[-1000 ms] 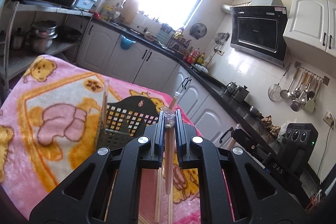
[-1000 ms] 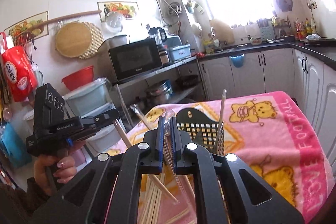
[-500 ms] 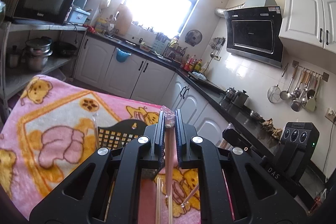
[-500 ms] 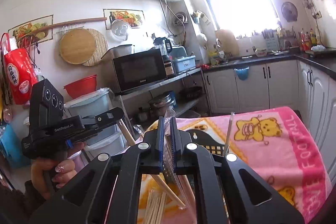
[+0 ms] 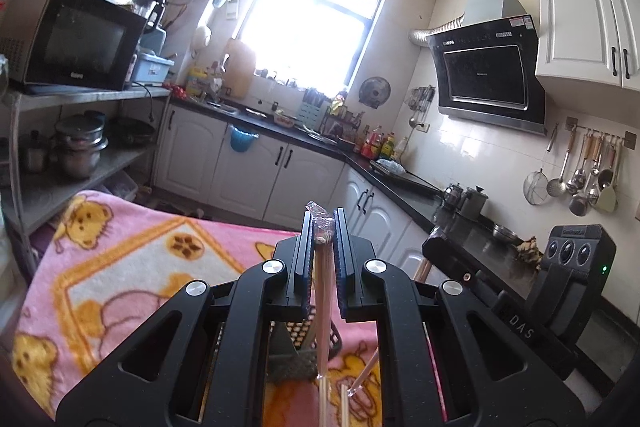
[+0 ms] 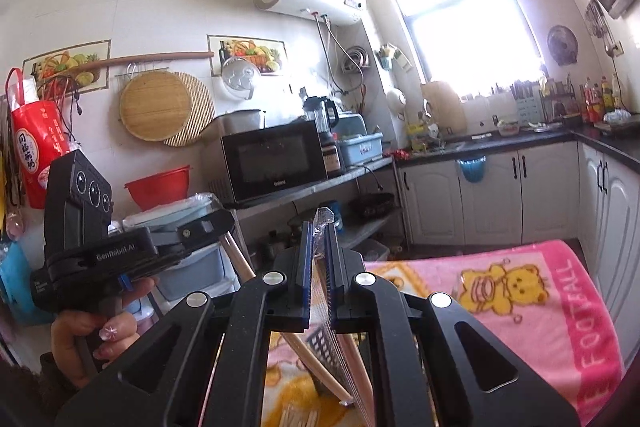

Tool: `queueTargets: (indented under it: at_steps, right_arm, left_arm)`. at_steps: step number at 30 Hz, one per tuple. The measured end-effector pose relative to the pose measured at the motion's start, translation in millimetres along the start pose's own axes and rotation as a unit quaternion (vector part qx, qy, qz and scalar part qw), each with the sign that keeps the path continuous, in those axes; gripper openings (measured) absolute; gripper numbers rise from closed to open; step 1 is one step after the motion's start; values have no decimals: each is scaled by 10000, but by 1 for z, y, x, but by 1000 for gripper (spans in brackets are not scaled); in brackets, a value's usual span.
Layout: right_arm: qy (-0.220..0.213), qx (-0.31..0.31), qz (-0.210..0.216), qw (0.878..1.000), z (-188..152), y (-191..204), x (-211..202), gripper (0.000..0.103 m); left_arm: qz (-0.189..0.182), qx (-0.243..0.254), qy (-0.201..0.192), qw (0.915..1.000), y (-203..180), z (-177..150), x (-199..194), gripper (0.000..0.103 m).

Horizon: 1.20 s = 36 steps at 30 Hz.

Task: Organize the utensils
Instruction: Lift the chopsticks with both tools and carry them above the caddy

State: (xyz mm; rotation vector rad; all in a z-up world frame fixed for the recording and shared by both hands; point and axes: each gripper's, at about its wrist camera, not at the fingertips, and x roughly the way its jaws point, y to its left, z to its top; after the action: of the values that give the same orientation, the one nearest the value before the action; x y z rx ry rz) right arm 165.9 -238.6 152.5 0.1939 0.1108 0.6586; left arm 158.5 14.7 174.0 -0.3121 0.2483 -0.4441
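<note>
My left gripper (image 5: 323, 223) is shut on the top of a pair of wooden chopsticks (image 5: 322, 307) in a clear plastic wrapper. They hang down toward the black mesh basket (image 5: 298, 359) on the pink bear blanket (image 5: 132, 267). My right gripper (image 6: 318, 231) is shut on the edge of that plastic wrapper (image 6: 340, 347), which slants down to the chopsticks (image 6: 308, 355) above the basket (image 6: 318, 341). In the right wrist view a hand (image 6: 92, 331) grips the left gripper's black handle. Both grippers are held well above the blanket.
Loose chopsticks (image 5: 344, 403) lie on the blanket in front of the basket. White cabinets under a dark counter (image 5: 400, 183) run behind the table. A shelf with a microwave (image 6: 276, 163) and pots stands on the far side.
Both grippers have risen with the wrapped chopsticks. The basket and blanket have dropped lower in both views, and the basket now sits mostly behind the fingers.
</note>
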Motion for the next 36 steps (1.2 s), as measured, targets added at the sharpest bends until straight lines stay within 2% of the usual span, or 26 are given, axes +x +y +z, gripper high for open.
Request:
queueTargets:
  at_steps: [11,20,36]
  right_arm:
    - [-278,-80,-17,9996,34,-7,24,6]
    - [-604,-48,-145,9981,49,-21,38,6]
    - [-559,-14,-248,9981,23,-38,67,6]
  left_arm:
    - [213,106,-149,9996,4,19,13,6]
    - [452,285,-182,9984,3,22,26,6]
    - [712,491,32,9962,7,-4,54,6]
